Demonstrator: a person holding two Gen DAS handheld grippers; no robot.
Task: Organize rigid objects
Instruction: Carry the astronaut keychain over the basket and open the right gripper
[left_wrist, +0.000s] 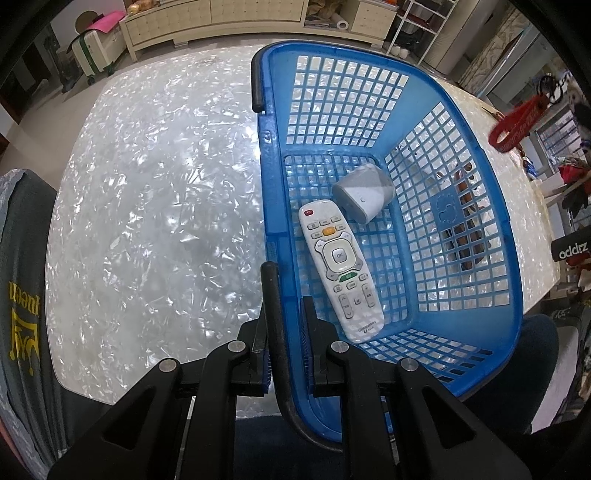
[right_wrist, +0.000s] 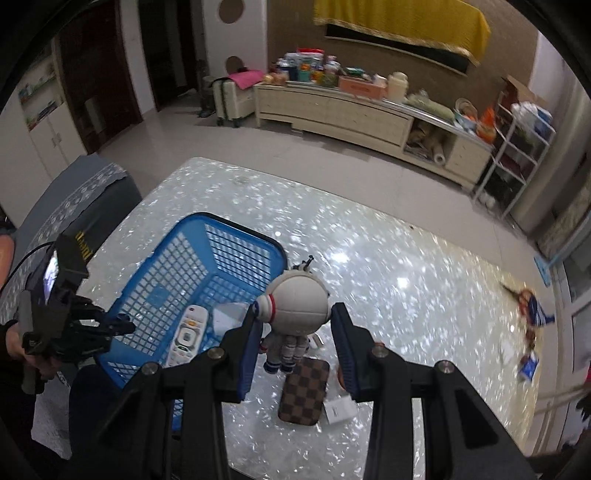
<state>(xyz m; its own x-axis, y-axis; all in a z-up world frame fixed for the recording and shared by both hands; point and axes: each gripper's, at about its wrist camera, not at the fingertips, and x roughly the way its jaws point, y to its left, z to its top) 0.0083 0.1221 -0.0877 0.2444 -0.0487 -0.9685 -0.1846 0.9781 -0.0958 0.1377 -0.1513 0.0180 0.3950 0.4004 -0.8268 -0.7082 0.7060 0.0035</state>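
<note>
A blue plastic basket (left_wrist: 458, 206) stands on the shiny white table (left_wrist: 155, 206). In it lie a white remote control (left_wrist: 341, 267) and a small grey-white cylinder (left_wrist: 364, 192). My left gripper (left_wrist: 290, 295) is shut on the basket's near left rim. In the right wrist view my right gripper (right_wrist: 295, 325) is shut on a white astronaut figure (right_wrist: 295, 306), held above the table just right of the basket (right_wrist: 177, 280). The remote (right_wrist: 186, 334) and cylinder (right_wrist: 227, 315) show inside. The left gripper (right_wrist: 122, 326) shows at the basket's left edge.
A brown checkered case (right_wrist: 304, 391) and a small white box (right_wrist: 340, 408) lie on the table under the astronaut. Small colourful items (right_wrist: 532, 314) lie at the table's right edge. A red strap (left_wrist: 515, 122) lies beyond the basket. A chair back with grey cloth (left_wrist: 22, 295) stands left.
</note>
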